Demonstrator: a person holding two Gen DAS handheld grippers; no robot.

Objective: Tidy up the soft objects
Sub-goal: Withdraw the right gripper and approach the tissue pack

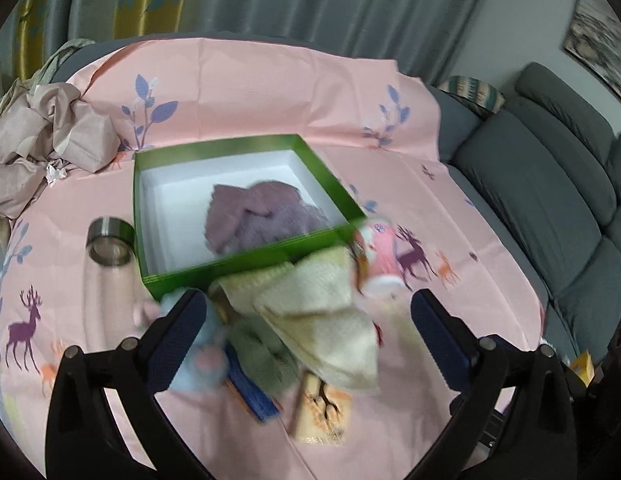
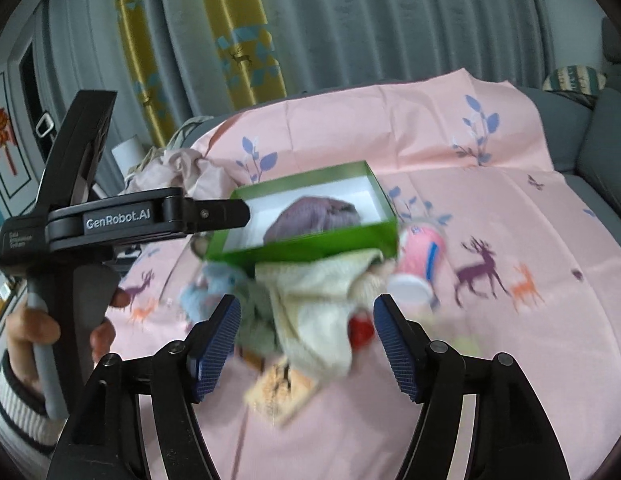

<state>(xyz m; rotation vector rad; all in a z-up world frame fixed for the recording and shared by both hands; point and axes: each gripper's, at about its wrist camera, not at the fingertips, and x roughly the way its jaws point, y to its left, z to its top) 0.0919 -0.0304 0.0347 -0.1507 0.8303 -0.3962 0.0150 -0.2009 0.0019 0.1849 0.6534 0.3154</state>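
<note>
Pink deer-print cloth (image 1: 270,92) covers the surface, grey curtains behind. L to R: crumpled beige fabric (image 1: 50,140) at 10 o'clock; steel-capped bottle (image 1: 110,252) lying at 9; green cardboard box w/ white inside (image 1: 158,276) at centre, purple knit cloth (image 1: 254,216) in it. Just under the box, cream knit cloth (image 1: 318,320) heaped on a pale green cloth (image 1: 262,360) w/ blue plush toy (image 1: 202,360) beside it. Pink cup (image 1: 384,252) at 3. Left gripper (image 1: 310,328) spread wide, holding nothing; right gripper (image 2: 306,344) released too, nothing gripped.
</note>
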